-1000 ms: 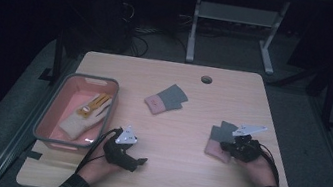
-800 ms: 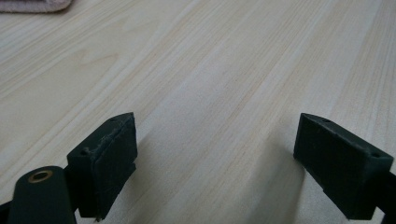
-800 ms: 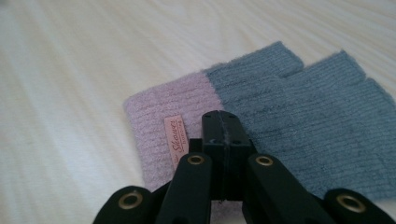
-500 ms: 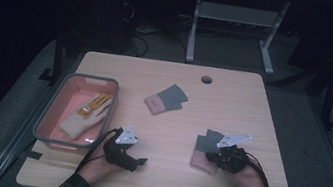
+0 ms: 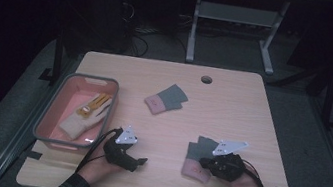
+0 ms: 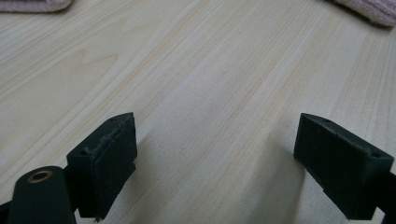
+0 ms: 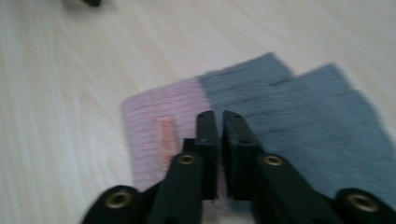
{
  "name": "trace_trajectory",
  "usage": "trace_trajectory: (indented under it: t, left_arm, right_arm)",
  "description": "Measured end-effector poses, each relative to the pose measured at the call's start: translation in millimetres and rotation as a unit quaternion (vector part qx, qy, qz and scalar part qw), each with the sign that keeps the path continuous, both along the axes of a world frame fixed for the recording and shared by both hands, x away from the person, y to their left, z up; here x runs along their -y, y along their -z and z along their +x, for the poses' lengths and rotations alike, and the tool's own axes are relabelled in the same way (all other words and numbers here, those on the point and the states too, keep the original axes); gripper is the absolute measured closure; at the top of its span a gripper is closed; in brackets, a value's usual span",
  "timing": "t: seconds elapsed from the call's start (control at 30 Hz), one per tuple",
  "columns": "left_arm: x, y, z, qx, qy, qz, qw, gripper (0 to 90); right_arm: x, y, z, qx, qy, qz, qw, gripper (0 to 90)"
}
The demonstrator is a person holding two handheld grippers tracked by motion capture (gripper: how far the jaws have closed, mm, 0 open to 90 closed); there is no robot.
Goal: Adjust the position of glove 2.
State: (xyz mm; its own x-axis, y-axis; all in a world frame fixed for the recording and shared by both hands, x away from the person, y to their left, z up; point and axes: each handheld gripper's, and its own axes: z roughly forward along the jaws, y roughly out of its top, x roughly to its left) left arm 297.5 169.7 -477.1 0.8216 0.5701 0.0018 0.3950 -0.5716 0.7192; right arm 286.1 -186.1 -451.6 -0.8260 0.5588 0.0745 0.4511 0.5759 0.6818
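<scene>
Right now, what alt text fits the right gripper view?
The right gripper hangs over a pink and grey glove lying flat on the pale wooden table, its black jaws nearly together above the seam where pink cuff meets grey.

High view overlooks the table point(image 5: 234, 99); both gripper views skim it closely.

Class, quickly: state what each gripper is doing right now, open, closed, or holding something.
Left gripper: open, nothing between the jaws, over bare wooden table.
Right gripper: jaws nearly closed and just starting to open, over the pink-and-grey knitted mitten; grip unclear.
</scene>
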Motion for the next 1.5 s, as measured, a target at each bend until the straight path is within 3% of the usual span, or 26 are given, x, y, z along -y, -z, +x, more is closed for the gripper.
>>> trace_trajectory:
  t: [0.17,0.33,0.4,0.5,0.63,0.77,0.97,1.07,1.17,1.5]
  left_arm:
    - [0.1,0.1,0.1,0.000,0.000,0.000,1.0000,12.4]
    - [0.3,0.0,0.1,0.000,0.000,0.000,1.0000,12.3]
    - [0.7,0.0,0.1,0.000,-0.001,0.000,1.0000,12.3]
    - [3.8,-1.1,1.1,-0.003,-0.001,0.005,1.0000,12.2]
    - [9.6,-3.1,1.7,-0.010,-0.002,0.011,0.9999,13.6]
    - [13.0,-8.4,5.0,-0.019,-0.009,0.019,0.9996,25.2]
    - [25.3,-21.7,17.1,-0.033,-0.020,0.014,0.9992,56.6]
    - [32.0,-25.4,29.6,-0.053,-0.033,0.021,0.9978,75.7]
    - [36.8,-30.5,42.9,-0.060,-0.040,0.019,0.9972,89.4]
    - [53.3,-48.6,88.3,-0.028,-0.057,0.011,0.9979,89.5]
  right_arm:
    - [25.1,-2.4,3.7,0.012,0.056,0.006,0.9983,61.4]
    - [51.4,4.4,6.3,0.023,0.107,0.010,0.9939,39.1]
    - [59.2,9.3,7.2,0.016,0.120,0.010,0.9926,33.3]
    - [71.5,17.0,8.0,0.027,0.136,0.003,0.9904,25.9]
    - [78.7,23.4,11.0,0.026,0.148,0.006,0.9886,20.2]
    - [78.4,27.8,12.4,0.027,0.146,0.002,0.9889,17.2]
    - [80.1,30.7,12.4,0.033,0.149,0.010,0.9882,13.7]
    - [79.9,30.7,11.4,0.028,0.151,0.011,0.9880,10.4]
    - [79.5,31.0,11.7,0.028,0.143,0.005,0.9893,8.4]
    - [79.7,31.0,11.7,0.027,0.141,0.005,0.9896,8.3]
